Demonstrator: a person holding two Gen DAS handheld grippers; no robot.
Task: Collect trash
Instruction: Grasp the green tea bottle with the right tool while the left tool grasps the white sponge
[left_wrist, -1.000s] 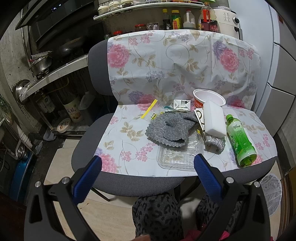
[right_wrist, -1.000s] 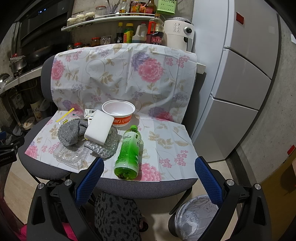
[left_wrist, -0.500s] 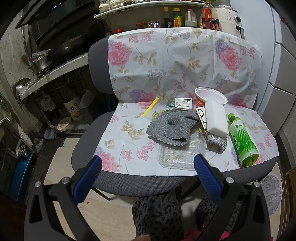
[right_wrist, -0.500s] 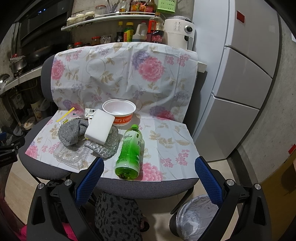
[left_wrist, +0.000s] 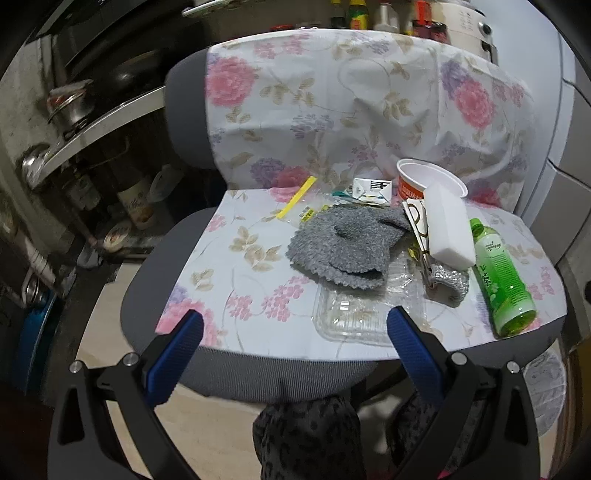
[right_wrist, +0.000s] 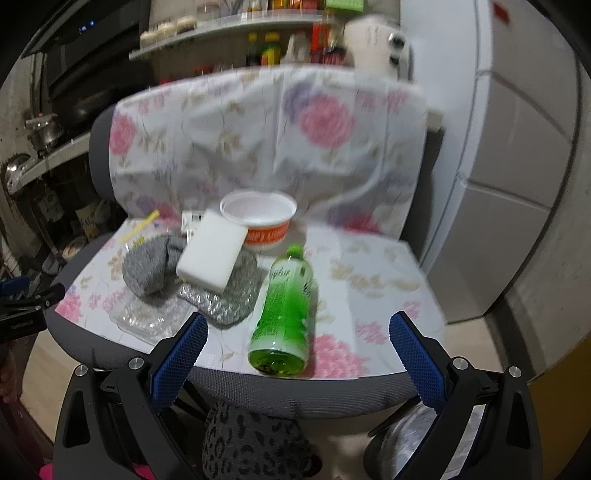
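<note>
A chair draped in a floral cloth (left_wrist: 258, 258) carries the litter. On it lie a green bottle (left_wrist: 502, 273) (right_wrist: 286, 306) on its side, a white block (left_wrist: 448, 225) (right_wrist: 212, 253), an orange-and-white cup (left_wrist: 428, 177) (right_wrist: 260, 219), a grey woolly cloth (left_wrist: 343, 247) (right_wrist: 147, 266), a clear plastic tray (left_wrist: 351, 314) (right_wrist: 144, 317), a crumpled foil piece (left_wrist: 448, 282) (right_wrist: 225, 299), a small white carton (left_wrist: 371, 188) and a yellow strip (left_wrist: 297, 197). My left gripper (left_wrist: 295, 328) hovers open at the seat's front edge, near the tray. My right gripper (right_wrist: 297, 332) is open, straddling the bottle's base.
A bin lined with a white bag (right_wrist: 417, 439) (left_wrist: 545, 391) stands on the floor under the chair's right side. A white fridge (right_wrist: 517, 184) is on the right, dark kitchen shelves with pots (left_wrist: 74, 110) on the left. A person's patterned legs (right_wrist: 255, 443) are just below the seat.
Both grippers have moved forward toward the seat; the objects look larger. The right view is blurred by motion and the bottle now sits between its fingers' span. Nothing was picked up.
</note>
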